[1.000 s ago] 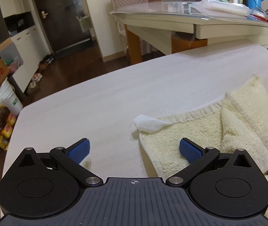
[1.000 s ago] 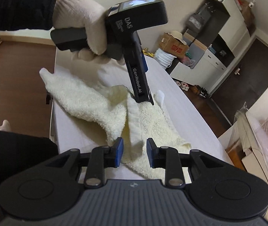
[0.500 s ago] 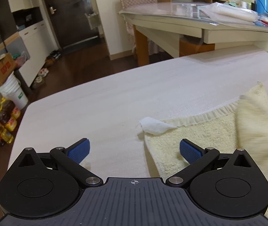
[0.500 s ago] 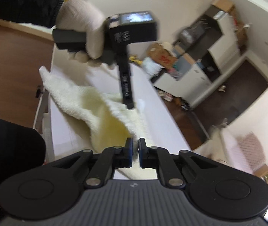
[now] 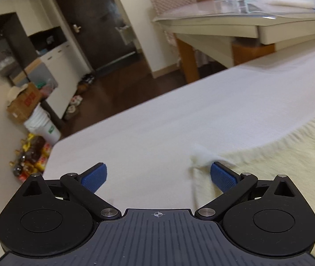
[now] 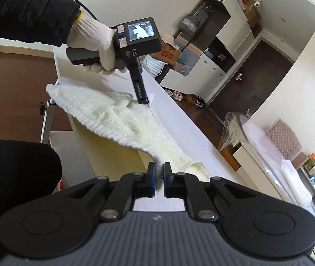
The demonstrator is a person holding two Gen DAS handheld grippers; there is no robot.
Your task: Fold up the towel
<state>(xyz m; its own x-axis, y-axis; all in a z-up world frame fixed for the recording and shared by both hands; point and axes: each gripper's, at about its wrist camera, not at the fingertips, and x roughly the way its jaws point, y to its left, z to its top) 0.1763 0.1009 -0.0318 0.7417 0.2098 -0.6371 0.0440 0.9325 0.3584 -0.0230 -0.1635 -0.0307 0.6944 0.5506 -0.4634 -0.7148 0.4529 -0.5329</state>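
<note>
Towel (image 6: 122, 119) lies on the table (image 5: 201, 115), near edge overhanging; long axis runs between the two tongs. Right gripper (image 6: 158, 178) pinches one lifted towel corner, jaws nearly together. Left gripper (image 5: 157, 177) is spread wide and empty, with the tagged corner (image 5: 201, 155) just inside its right finger.

Left wrist view: towel (image 5: 279, 161) smeared by motion blur, weave unreadable; it runs off the right and bottom edges. Its white tag corner (image 5: 198, 155) is a blur, shape unclear. Desk (image 5: 179, 122) far end cut by right edge.

Right wrist view: towel corner hidden between right tool (image 6: 159, 178) pads. Left tool (image 6: 144, 99) tips hidden behind its own body, spread unreadable.
</note>
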